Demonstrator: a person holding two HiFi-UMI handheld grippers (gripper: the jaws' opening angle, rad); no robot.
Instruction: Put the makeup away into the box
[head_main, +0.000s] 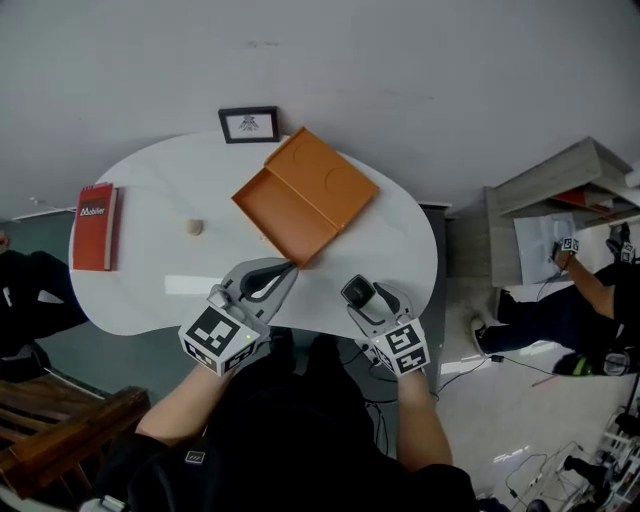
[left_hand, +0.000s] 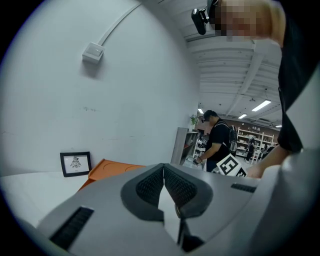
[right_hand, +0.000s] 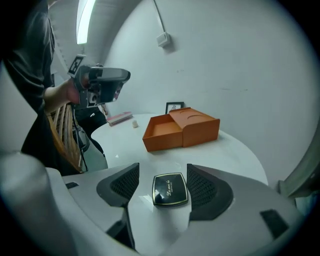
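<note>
Right gripper (right_hand: 163, 170): jaws wide apart, black makeup compact (right_hand: 170, 190) lying between them on white table (right_hand: 225, 152), ungripped. Left gripper (left_hand: 164, 172): jaws together, empty. Orange box (right_hand: 180, 131) open beyond.

Glossy black compact (right_hand: 170, 190), likely plastic; matt orange cardboard box (head_main: 305, 195); smooth, slightly shiny white table (head_main: 150, 200).

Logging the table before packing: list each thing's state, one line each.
Box: open, nothing seen inside.
Lid: off, lying against the box.
Compact: closed, flat on the table.
Right gripper: open, jaws either side of the compact, not gripping.
Left gripper: shut, empty.
Book: closed, lying flat.
Picture frame: standing upright.
</note>
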